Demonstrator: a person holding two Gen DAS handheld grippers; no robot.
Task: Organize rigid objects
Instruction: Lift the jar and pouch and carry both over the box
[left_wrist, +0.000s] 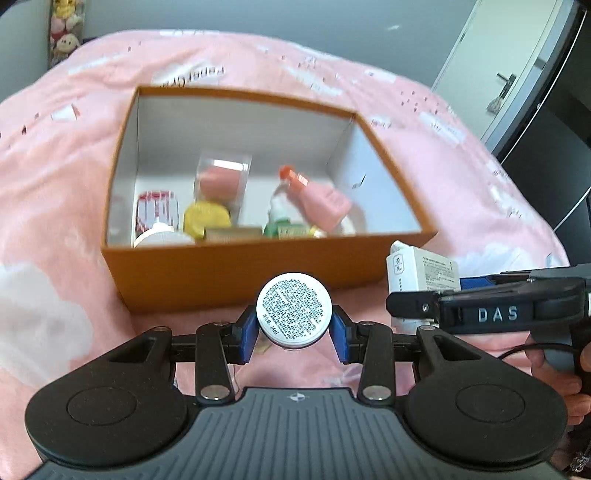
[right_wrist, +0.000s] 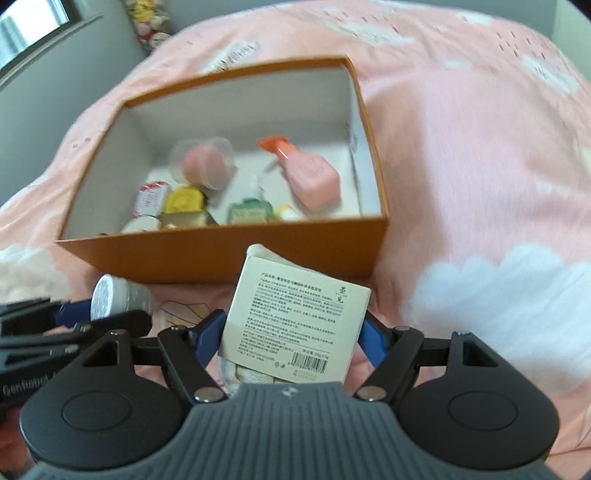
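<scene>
Both grippers carry cargo just short of the box, above the pink bed.

Left gripper (left_wrist: 294, 334) has its fingers (left_wrist: 248, 336) pinching a round white jar (left_wrist: 294, 309) across its width, label facing the camera; right gripper (right_wrist: 293, 332) has its fingers (right_wrist: 211, 328) clamped on the sides of a white carton (right_wrist: 295, 325). Each item is held clear of the bed (left_wrist: 55, 166), judged ready to go over the near wall of the orange box (left_wrist: 236, 271), which already holds bottles and small packs. Only the left view shows the hand (left_wrist: 554, 373) on the right gripper's grip; only the right view shows the jar's grey side (right_wrist: 131, 293) and the carton's printed face.
</scene>
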